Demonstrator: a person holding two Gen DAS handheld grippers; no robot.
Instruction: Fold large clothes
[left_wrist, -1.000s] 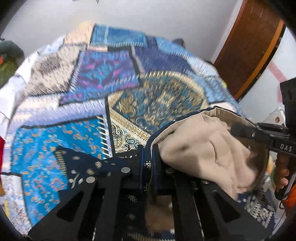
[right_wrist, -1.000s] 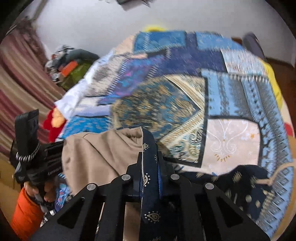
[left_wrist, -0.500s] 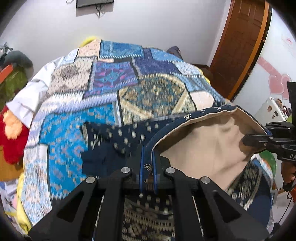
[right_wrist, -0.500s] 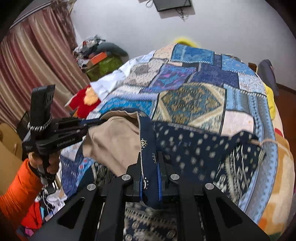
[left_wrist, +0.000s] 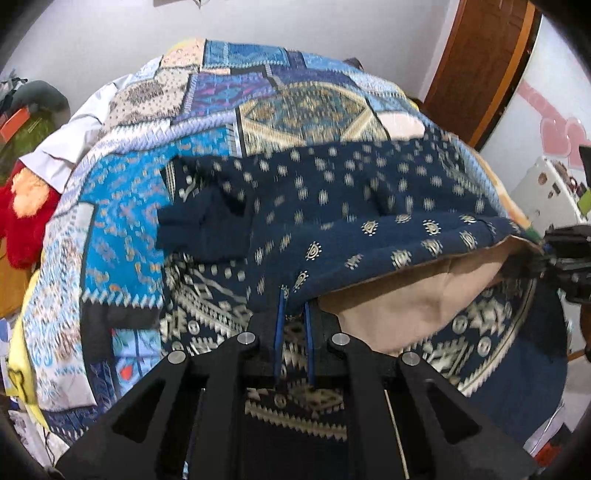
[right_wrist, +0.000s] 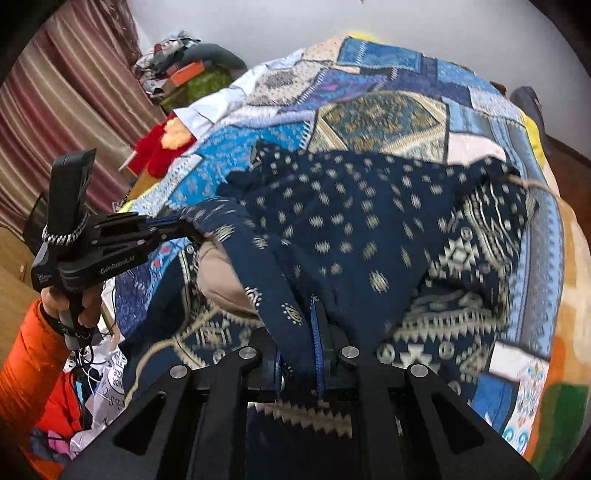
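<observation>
A large navy garment with cream motifs and a beige lining lies spread on the patchwork bedspread. My left gripper is shut on its near edge. My right gripper is shut on the same edge further along; it shows at the right rim of the left wrist view. The left gripper also shows in the right wrist view, pinching the hem. The garment is stretched between both, its far part on the bed.
A white cloth and a red plush item lie at the bed's left side. A wooden door stands at the right. Striped curtains and a pile of clutter are at the left.
Both grippers have pulled apart and drawn back, stretching the hem. The garment, bunched with lining showing a second ago, now lies spread wide over the bed.
</observation>
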